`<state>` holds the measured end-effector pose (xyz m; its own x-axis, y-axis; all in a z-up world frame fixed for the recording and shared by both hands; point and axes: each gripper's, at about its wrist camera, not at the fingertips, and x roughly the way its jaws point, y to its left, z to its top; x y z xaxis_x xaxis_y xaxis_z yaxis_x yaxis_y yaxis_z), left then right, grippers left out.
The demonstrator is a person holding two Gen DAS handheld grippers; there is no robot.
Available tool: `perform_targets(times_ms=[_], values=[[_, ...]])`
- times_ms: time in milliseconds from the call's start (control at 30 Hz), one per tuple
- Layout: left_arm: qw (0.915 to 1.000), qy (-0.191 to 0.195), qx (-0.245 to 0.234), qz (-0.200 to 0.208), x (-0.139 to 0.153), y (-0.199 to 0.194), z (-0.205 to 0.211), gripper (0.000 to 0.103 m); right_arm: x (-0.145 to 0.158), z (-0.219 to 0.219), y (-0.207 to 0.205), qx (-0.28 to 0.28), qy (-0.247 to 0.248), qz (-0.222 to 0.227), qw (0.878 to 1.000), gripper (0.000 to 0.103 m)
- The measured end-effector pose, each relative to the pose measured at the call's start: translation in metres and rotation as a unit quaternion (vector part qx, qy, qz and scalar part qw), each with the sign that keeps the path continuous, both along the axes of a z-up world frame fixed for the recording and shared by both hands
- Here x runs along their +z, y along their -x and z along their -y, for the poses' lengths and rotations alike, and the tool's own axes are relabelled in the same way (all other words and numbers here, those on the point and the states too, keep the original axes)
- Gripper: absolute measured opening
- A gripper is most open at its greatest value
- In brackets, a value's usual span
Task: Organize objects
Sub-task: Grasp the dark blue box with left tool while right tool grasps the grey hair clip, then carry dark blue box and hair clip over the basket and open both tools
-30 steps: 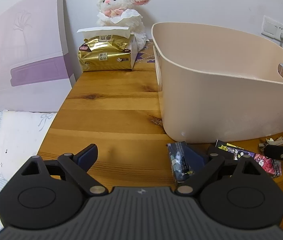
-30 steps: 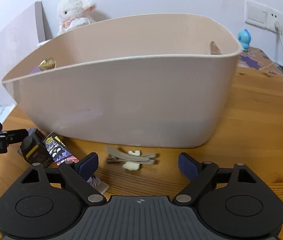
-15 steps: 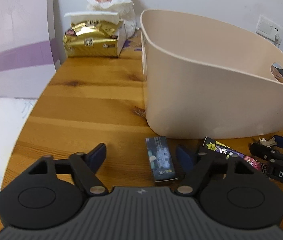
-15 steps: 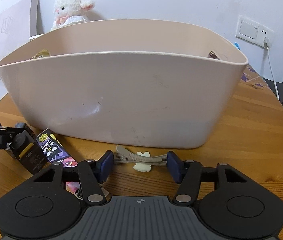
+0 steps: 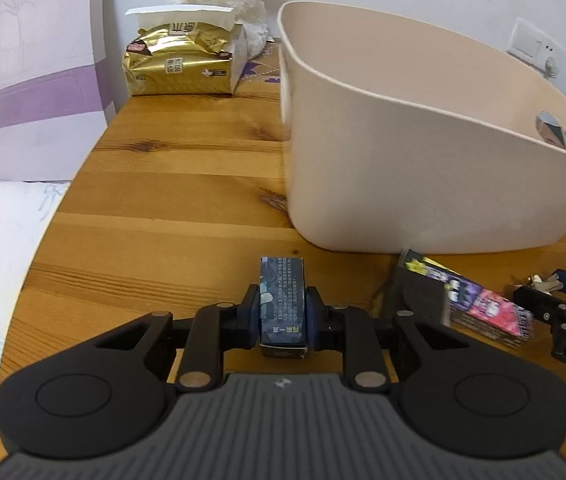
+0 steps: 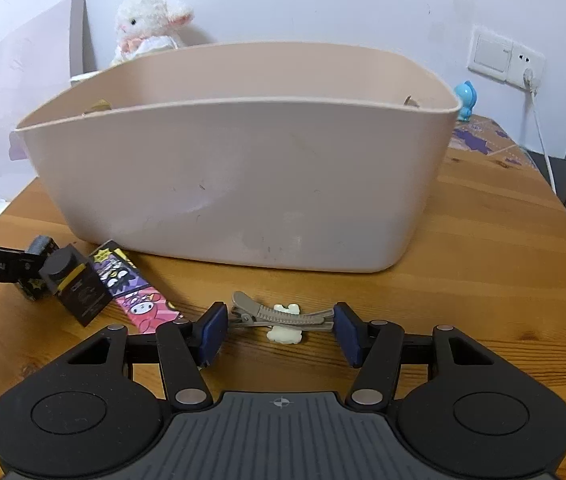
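Left gripper (image 5: 283,314) clamped on one small dark blue box (image 5: 282,300), printed with pale text and a figure, long axis pointing ahead toward the tub; both blue pads press its long sides, box low over the wooden table (image 5: 171,184) just in front of the tub wall, cannot tell whether it touches the wood. One beige plastic tub (image 6: 243,176), tall curved walls, oval handle cut-outs at each end, stands mid-table. Right gripper (image 6: 281,330) at a narrow gap, pads at the two ends of one grey-brown hair clip (image 6: 279,314) that lies crosswise on the table with a small cream bear-shaped charm (image 6: 285,334) under it; pads touching or a hair short of the clip tips, cannot tell firmly. To the left of the clip: one flat cartoon-printed pack (image 6: 133,288), purple and pink, lying at an angle near the tub base; one black box with a yellow band (image 6: 75,286) overlapping its near end. At the back: one gold tissue pack (image 5: 179,60), one white plush lamb (image 6: 149,22), one small blue figurine (image 6: 465,100) by the wall socket (image 6: 505,58)
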<state>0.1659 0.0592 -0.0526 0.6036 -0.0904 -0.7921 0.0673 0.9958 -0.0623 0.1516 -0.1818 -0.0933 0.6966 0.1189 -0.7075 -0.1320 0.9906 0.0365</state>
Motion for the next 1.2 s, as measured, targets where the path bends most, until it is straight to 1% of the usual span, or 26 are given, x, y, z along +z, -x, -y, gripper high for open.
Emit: perform_targets(times_ms=[67,167,400,533,633,733,833,933,1033,1200], values=[[1.0,0.001,-0.004,0.009,0.005,0.005,0.002,0.025,0.007,0.003,0.007,0.004,-0.004,0.006,1.0,0.055],[0.9994,-0.008,-0.014,0.03,0.018,0.016,0.007,0.025,0.023,0.007,0.019,0.013,-0.013,0.02,1.0,0.055],[0.9954,-0.03,-0.036,0.084,0.055,0.035,0.019,0.025,0.072,0.018,0.044,0.029,-0.023,0.074,0.997,0.055],[0.9923,-0.031,-0.051,0.109,0.076,0.039,0.027,0.025,0.1,0.023,0.051,0.033,-0.028,0.11,0.993,0.055],[0.9898,-0.035,-0.055,0.127,0.089,0.039,0.033,0.025,0.116,0.025,0.049,0.036,-0.03,0.128,0.991,0.055],[0.9881,-0.026,-0.061,0.139,0.102,0.034,0.039,0.025,0.129,0.026,0.043,0.037,-0.028,0.145,0.988,0.055],[0.9857,-0.034,-0.064,0.152,0.111,0.027,0.049,0.025,0.141,0.026,0.035,0.036,-0.025,0.16,0.986,0.055],[0.9853,-0.04,-0.064,0.154,0.118,0.013,0.058,0.025,0.149,0.024,0.02,0.034,-0.019,0.162,0.986,0.055],[0.986,-0.052,-0.061,0.146,0.12,-0.007,0.068,0.025,0.151,0.025,0.003,0.032,-0.014,0.153,0.988,0.055],[0.9883,-0.078,-0.057,0.118,0.11,-0.037,0.085,0.025,0.142,0.026,-0.028,0.018,-0.01,0.13,0.991,0.055]])
